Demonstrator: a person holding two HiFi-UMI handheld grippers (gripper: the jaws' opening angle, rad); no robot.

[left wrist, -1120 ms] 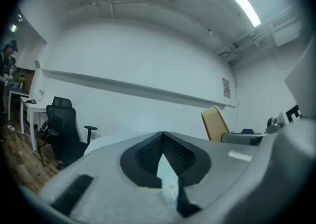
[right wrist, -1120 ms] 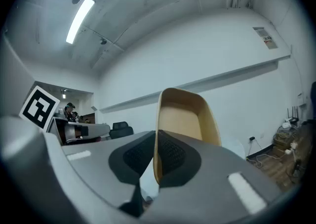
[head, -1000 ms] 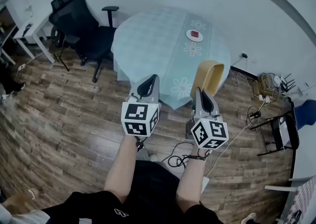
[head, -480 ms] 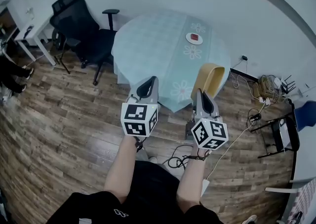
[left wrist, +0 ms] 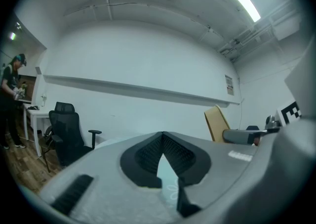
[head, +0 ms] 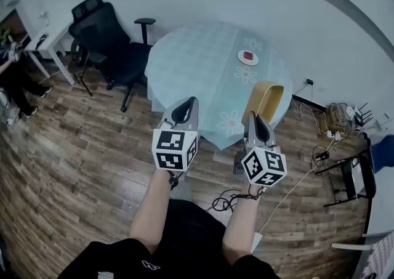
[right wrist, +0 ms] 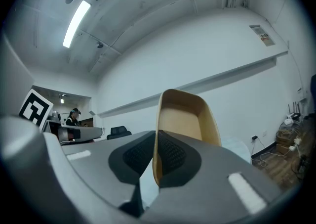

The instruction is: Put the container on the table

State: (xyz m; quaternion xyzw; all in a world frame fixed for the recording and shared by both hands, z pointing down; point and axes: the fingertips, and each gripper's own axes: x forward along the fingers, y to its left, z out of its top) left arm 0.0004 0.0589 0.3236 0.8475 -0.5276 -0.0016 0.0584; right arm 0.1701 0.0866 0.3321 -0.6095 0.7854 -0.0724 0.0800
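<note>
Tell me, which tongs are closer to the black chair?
Left. The left tongs sit on the black chair's side, though apart from it; the right tongs, gripping the tan container, are farther over.

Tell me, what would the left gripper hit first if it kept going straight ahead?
Probably the round table, whose near edge lies just ahead of the left gripper; height is hard to judge.

— What stands by the black office chair (head: 108, 40)?
— A white desk (head: 38, 25) just left of it. Well to its right, a small plate (head: 248, 57); farther right, tangled cables (head: 337, 117).
</note>
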